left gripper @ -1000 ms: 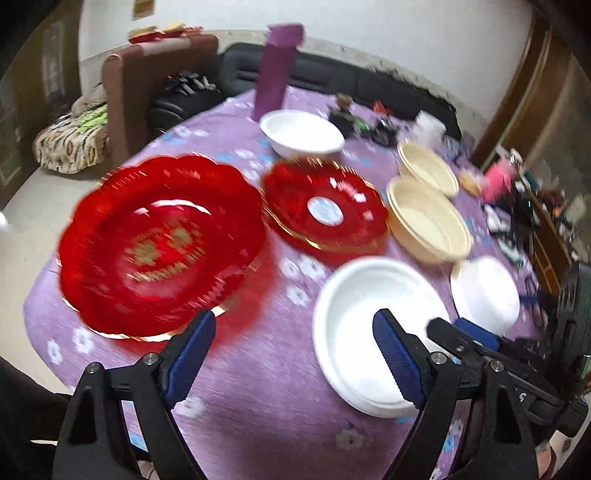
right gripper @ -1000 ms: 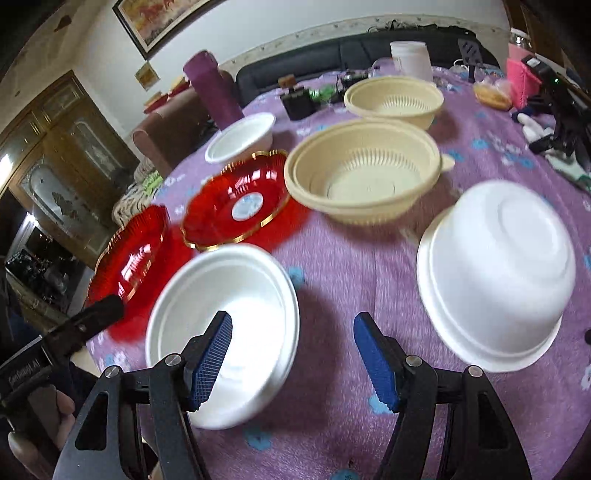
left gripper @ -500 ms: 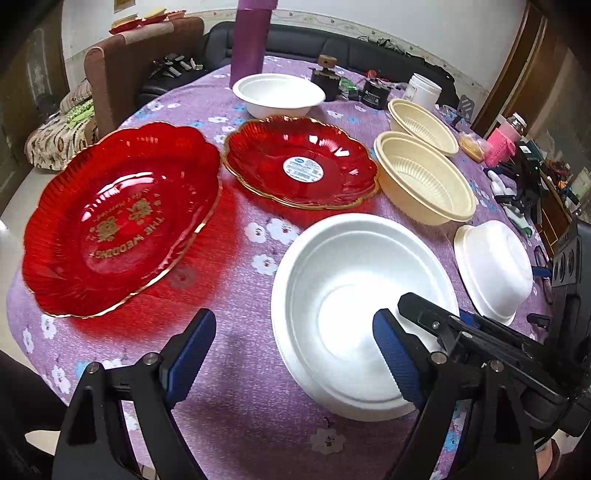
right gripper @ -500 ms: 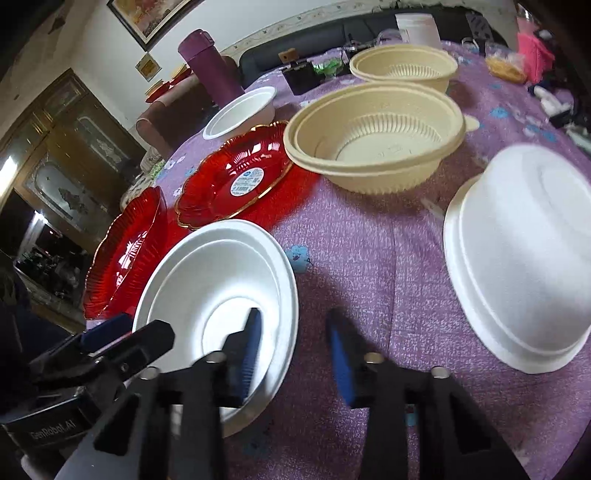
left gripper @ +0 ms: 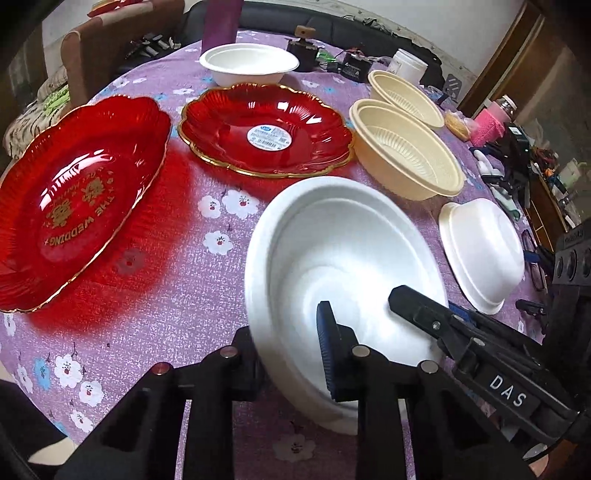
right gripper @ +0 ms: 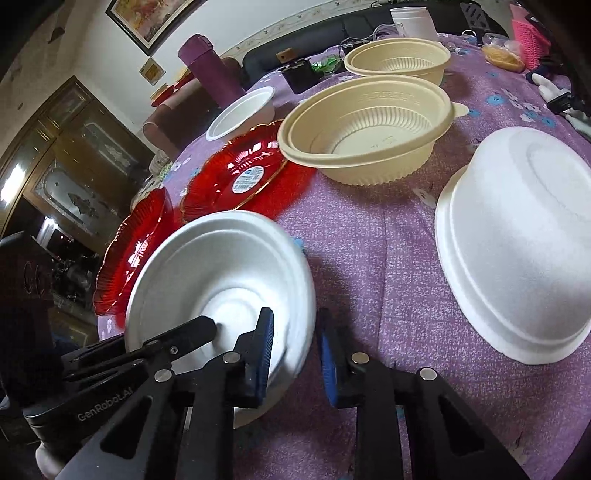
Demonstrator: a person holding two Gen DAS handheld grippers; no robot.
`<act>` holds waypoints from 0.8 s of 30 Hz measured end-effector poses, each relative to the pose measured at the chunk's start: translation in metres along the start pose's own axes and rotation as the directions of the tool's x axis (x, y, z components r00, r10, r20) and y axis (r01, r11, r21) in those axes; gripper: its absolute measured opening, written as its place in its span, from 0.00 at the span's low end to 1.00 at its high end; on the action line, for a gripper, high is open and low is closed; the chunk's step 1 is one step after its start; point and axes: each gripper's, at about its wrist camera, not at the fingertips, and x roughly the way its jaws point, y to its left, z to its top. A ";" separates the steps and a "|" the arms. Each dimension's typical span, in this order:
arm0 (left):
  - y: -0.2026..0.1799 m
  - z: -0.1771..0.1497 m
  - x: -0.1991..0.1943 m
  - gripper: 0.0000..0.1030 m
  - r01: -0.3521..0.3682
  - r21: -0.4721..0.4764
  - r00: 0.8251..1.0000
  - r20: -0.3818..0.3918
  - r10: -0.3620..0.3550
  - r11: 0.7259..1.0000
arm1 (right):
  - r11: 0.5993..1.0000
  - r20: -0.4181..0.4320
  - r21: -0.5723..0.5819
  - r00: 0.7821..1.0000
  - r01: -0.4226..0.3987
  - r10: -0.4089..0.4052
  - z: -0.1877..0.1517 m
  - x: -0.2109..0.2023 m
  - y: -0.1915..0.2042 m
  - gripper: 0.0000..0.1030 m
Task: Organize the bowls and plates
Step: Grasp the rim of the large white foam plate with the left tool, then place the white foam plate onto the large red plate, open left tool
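Observation:
A white foam bowl (left gripper: 332, 258) sits tilted on the purple tablecloth (left gripper: 177, 295), between both grippers. My left gripper (left gripper: 288, 332) is closing on its near left rim, one pad inside the bowl and the other finger outside, behind the wall. My right gripper (right gripper: 293, 325) is closing on the opposite rim (right gripper: 299, 280), which stands between its blue pads. Around it lie a large red plate (left gripper: 74, 206), a smaller red plate (left gripper: 266, 129), two cream bowls (left gripper: 410, 162) (left gripper: 406, 98), an upturned white bowl (right gripper: 517, 240) and a small white bowl (left gripper: 247, 64).
A purple bottle (right gripper: 210, 70) stands at the table's far side. Small clutter, a pink item (left gripper: 491, 125) and spectacles (left gripper: 535, 258) lie along the right edge. A brown chair (left gripper: 110, 55) and a black sofa (left gripper: 369, 26) stand beyond the table.
Both grippers have gone from wide open to closed on the white bowl's rim. The left one came in over the near left rim, and the bowl has tipped up.

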 end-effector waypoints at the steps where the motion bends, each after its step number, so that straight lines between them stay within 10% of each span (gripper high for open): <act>1: -0.001 -0.001 -0.003 0.23 -0.008 0.006 1.000 0.007 0.008 1.000 | 1.000 0.003 -0.004 1.000 -0.003 0.003 0.000 -0.001 0.002 0.25; 24: 0.055 0.016 -0.078 0.26 -0.079 -0.097 0.972 0.213 0.098 0.992 | 0.971 0.070 -0.235 0.996 -0.037 0.055 0.029 -0.007 0.110 0.25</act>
